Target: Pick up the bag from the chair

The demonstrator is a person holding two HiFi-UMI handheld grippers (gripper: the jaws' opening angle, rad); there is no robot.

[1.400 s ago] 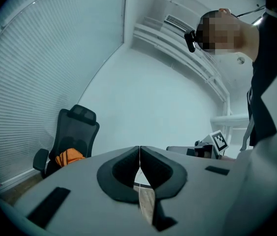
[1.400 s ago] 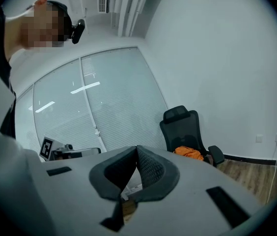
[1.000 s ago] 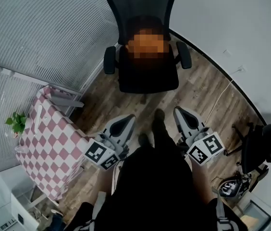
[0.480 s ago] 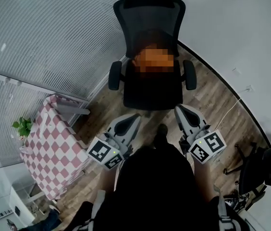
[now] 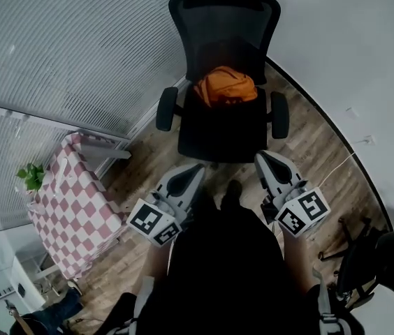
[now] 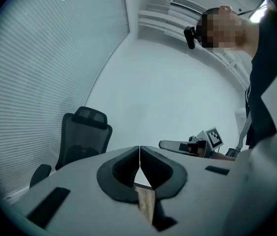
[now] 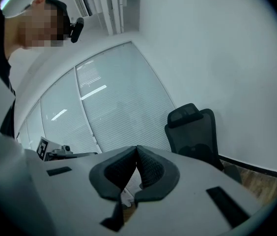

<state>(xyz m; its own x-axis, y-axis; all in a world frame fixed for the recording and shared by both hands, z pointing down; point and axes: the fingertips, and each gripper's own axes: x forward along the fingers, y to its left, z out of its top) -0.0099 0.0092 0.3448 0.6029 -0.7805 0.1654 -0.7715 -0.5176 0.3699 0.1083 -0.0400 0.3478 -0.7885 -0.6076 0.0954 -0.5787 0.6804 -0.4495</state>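
Observation:
An orange bag (image 5: 225, 85) lies on the seat of a black office chair (image 5: 223, 128), against its mesh back. My left gripper (image 5: 195, 169) is held short of the chair's front edge, left of the seat's middle; its jaws are shut with nothing between them. My right gripper (image 5: 261, 158) is level with it on the other side, jaws also shut and empty. In the left gripper view the chair (image 6: 82, 137) stands to the left, past the closed jaws; in the right gripper view the chair (image 7: 193, 132) stands to the right. The bag is hidden in both gripper views.
A small table with a pink-and-white checked cloth (image 5: 77, 202) stands at the left, with a green plant (image 5: 32, 176) beside it. Frosted glass panels (image 5: 64, 47) lie behind, a white wall (image 5: 365, 40) to the right. Another dark chair (image 5: 382, 260) sits at the lower right, on the wooden floor (image 5: 323, 145).
The chair and bag have come nearer and lower in the head view as the person walked toward them. Both grippers moved forward together, still shut.

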